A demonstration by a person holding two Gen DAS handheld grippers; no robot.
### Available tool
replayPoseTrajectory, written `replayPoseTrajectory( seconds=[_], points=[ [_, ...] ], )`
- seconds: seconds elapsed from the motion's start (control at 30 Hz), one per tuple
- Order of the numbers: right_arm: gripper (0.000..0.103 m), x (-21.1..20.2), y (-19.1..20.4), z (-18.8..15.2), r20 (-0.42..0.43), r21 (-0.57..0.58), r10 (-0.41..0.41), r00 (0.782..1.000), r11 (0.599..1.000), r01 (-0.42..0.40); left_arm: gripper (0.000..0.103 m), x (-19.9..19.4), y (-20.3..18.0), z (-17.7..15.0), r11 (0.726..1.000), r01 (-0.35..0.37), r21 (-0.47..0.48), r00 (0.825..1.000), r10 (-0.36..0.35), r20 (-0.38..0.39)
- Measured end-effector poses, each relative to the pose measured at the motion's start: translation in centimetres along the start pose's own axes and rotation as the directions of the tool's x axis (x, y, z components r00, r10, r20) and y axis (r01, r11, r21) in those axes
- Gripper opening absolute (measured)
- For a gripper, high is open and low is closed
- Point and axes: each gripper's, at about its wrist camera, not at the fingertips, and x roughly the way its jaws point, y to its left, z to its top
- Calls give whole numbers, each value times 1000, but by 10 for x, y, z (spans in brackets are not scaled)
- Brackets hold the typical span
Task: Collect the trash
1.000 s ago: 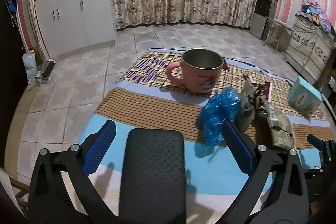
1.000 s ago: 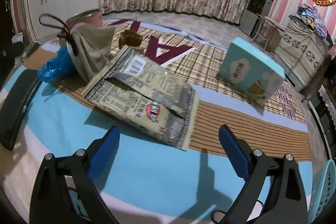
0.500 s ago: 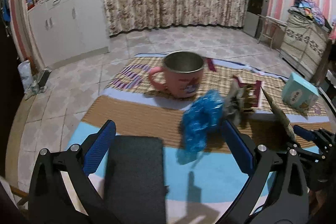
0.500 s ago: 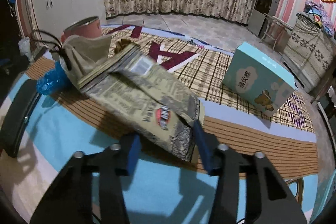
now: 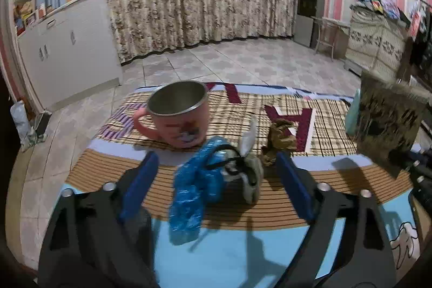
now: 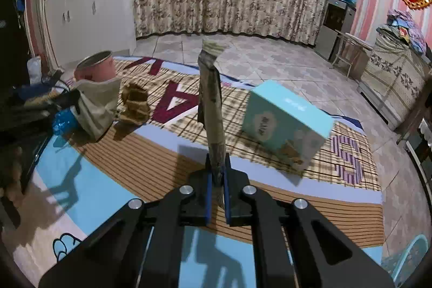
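Observation:
My right gripper (image 6: 216, 177) is shut on a flat printed snack bag (image 6: 212, 109) and holds it upright, edge-on, above the mat; the bag also shows at the right of the left wrist view (image 5: 388, 120). My left gripper (image 5: 213, 177) is open, its fingers either side of a crumpled blue plastic wrapper (image 5: 194, 188) and a grey mask with black straps (image 5: 248, 174) lying on the mat. A crumpled brown paper scrap (image 5: 279, 136) lies just beyond; it also shows in the right wrist view (image 6: 135, 104).
A pink mug (image 5: 179, 115) stands behind the wrapper. A light blue box (image 6: 286, 123) sits on the mat (image 6: 140, 169) to the right. White cabinets (image 5: 70, 56) and a patterned curtain (image 5: 202, 12) stand beyond the tiled floor.
My right gripper closed on the snack bag and lifted it off the mat to stand upright. My left gripper moved forward to bracket the blue wrapper and mask.

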Motion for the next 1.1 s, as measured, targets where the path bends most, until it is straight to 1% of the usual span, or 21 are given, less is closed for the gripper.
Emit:
replayPoseTrajectory(
  seconds=[0.03,0.1,0.13,0.17,0.2,0.23,0.33,0.53,0.67,0.77,0.83,0.87,0.97,1.1],
  points=[
    [7,-1,-3,-1,3,4,-2,1000,1000,2,71,2,-3,-1,1000,6,8,1000,-6,-7],
    [7,-5,-6,-5,6,15,-2,1000,1000,2,50,6,-10,-2,999,22,31,1000,-21,-20],
    [7,-9,-6,-10,7,18,-3,1000,1000,3,45,7,-13,-3,999,26,40,999,-25,-24],
    [7,-11,-8,-11,9,24,-6,1000,1000,6,37,7,-15,-4,998,31,48,999,-30,-27],
    [7,-12,-10,-12,9,28,-8,1000,1000,7,26,7,-17,-5,998,41,54,999,-40,-30],
    [7,-13,-12,-13,10,33,-9,1000,999,8,23,6,-17,-5,997,57,55,998,-55,-33],
    [7,-21,-20,-17,12,55,-11,1000,998,11,19,-2,-17,-4,994,87,59,996,-86,-22],
    [5,-47,-39,-28,42,98,-27,999,995,23,18,-35,-12,1,993,115,34,993,-115,13],
    [5,-69,-52,-34,55,110,-38,998,993,32,18,-60,-20,4,991,124,41,992,-125,32],
    [5,-90,-67,-40,65,125,-57,996,991,49,18,-76,-40,3,988,133,76,990,-136,38],
    [5,-108,-79,-46,71,133,-81,994,989,71,18,-89,-63,4,983,149,112,987,-154,45],
    [5,-119,-88,-51,72,141,-98,993,986,87,18,-94,-68,3,980,156,120,985,-163,50],
    [5,-142,-108,-65,69,158,-138,988,979,126,18,-112,-99,1,968,204,144,974,-215,67],
    [5,-175,-140,-93,44,176,-212,976,964,201,18,-128,-148,-8,945,273,180,956,-287,61]
  ],
)
